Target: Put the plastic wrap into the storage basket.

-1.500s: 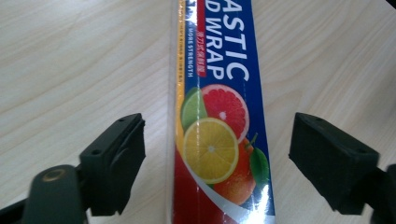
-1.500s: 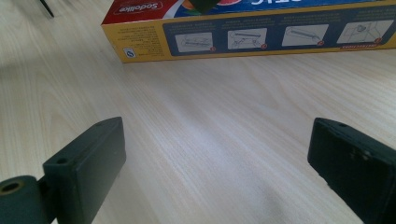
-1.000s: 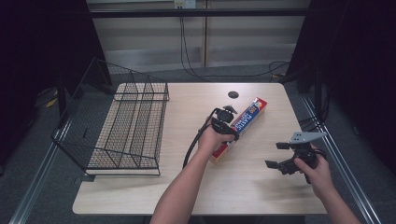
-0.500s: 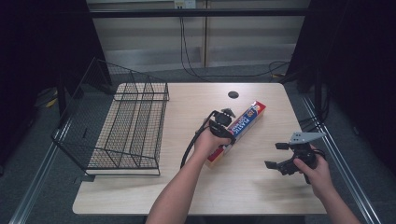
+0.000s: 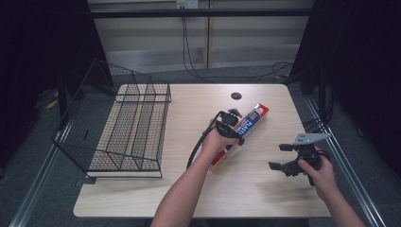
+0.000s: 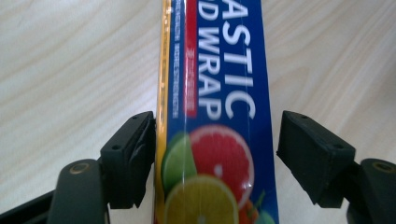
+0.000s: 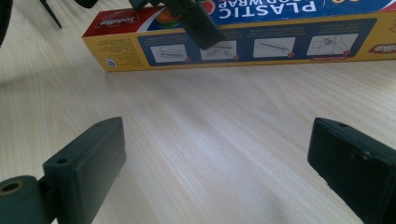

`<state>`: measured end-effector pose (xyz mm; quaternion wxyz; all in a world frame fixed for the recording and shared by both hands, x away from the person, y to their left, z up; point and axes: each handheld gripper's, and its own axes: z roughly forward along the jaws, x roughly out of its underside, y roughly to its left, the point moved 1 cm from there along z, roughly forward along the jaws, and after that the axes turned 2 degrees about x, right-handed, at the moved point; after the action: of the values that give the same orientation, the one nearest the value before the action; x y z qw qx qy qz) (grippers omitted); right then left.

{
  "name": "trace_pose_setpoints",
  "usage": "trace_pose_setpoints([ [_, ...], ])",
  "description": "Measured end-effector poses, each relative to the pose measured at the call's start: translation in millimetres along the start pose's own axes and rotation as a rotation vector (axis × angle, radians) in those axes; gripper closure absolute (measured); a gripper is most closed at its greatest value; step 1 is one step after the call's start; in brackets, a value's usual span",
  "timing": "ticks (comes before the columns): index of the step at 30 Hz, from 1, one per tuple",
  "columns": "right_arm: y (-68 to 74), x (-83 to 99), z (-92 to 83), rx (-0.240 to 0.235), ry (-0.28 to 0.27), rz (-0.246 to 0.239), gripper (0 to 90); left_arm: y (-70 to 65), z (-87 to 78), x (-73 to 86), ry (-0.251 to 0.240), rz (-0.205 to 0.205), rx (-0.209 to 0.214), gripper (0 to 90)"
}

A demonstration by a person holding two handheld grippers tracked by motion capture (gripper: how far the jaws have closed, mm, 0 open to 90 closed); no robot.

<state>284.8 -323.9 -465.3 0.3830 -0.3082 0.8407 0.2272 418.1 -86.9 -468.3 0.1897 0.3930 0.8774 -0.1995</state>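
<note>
A: At a pale wooden table (image 5: 142, 198), the largest thing is the black wire rack (image 5: 130, 130) at the left; what does it hold?

B: Nothing that can be seen. Its mesh compartments show bare in the high view, and it stands well apart from the work in hand.

A: And the work itself?

B: A plastic wrap box (image 5: 241, 135), blue and yellow, lies flat near the middle of the table, slanting from near-left to far-right. The left gripper (image 5: 230, 126) is over its middle. In the left gripper view the box (image 6: 215, 112) runs between the jaws; one pad sits right against its yellow edge, the other stands clear of the blue side. The jaws have just been opening, so the box is released rather than clamped.

A: What could go wrong?

B: In my judgement, a lift now would leave the box behind or drag it askew, since only one pad is near contact. A re-grip on the narrow carton could also let the long ends tip.

A: The right gripper (image 5: 289, 157)?

B: Jaws wide and empty, low at the near right, facing the box (image 7: 243, 39) across bare table.
</note>
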Motion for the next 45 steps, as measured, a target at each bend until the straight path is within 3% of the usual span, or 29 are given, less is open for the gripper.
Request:
trace_pose_setpoints([
  [1,-0.2,-0.1,0.0,-0.002,-0.001,0.001,4.2,0.3,0.8,-2.2,0.01,0.016,-0.002,29.0],
  [4,-0.7,-0.5,0.4,-0.003,-0.002,0.001,4.3,1.1,6.2,-7.0,-0.014,0.002,-0.004,30.7],
  [8,-0.5,-0.8,0.5,-0.007,-0.002,0.0,4.2,0.6,10.1,-10.2,-0.015,0.015,-0.027,37.9],
  [11,-0.2,-0.6,0.3,-0.008,-0.002,0.0,4.2,-0.3,10.1,-13.4,0.005,0.019,-0.041,40.5],
  [12,0.0,-0.5,0.7,-0.006,-0.002,0.0,4.2,-0.5,7.4,-15.5,0.038,0.038,-0.054,40.5],
  [14,0.2,-0.3,1.3,-0.006,0.0,-0.001,4.2,-1.1,3.8,-17.2,0.052,-0.005,-0.047,43.0],
  [17,1.0,-0.1,1.9,-0.007,0.001,-0.011,4.2,-1.2,-0.8,-16.5,0.063,-0.001,-0.047,43.9],
  [19,1.0,-0.3,1.9,-0.007,0.001,-0.011,4.2,-0.7,-7.6,-16.2,0.081,-0.007,-0.045,44.1],
  [21,0.5,-0.5,1.4,-0.01,0.0,-0.009,4.2,3.4,-18.7,-15.5,0.084,-0.044,-0.028,44.2],
  [23,0.6,-0.6,1.2,-0.01,-0.004,-0.007,4.2,5.1,-22.8,-15.4,0.094,-0.036,-0.03,44.3],
  [24,1.0,-0.6,0.8,-0.009,-0.006,-0.009,4.2,7.9,-30.9,-14.8,0.1,-0.051,-0.032,44.3],
  [29,1.8,-0.5,1.2,-0.009,-0.002,-0.015,4.2,16.9,-53.2,-13.2,0.086,-0.099,-0.035,44.4],
  [39,2.4,-0.7,-0.6,-0.013,-0.006,-0.011,4.2,30.5,-92.5,-9.2,0.099,-0.132,-0.071,44.4],
  [45,2.6,-1.1,-0.6,-0.013,-0.013,-0.01,4.2,38.3,-114.0,-8.3,0.082,-0.151,-0.082,44.4],
])
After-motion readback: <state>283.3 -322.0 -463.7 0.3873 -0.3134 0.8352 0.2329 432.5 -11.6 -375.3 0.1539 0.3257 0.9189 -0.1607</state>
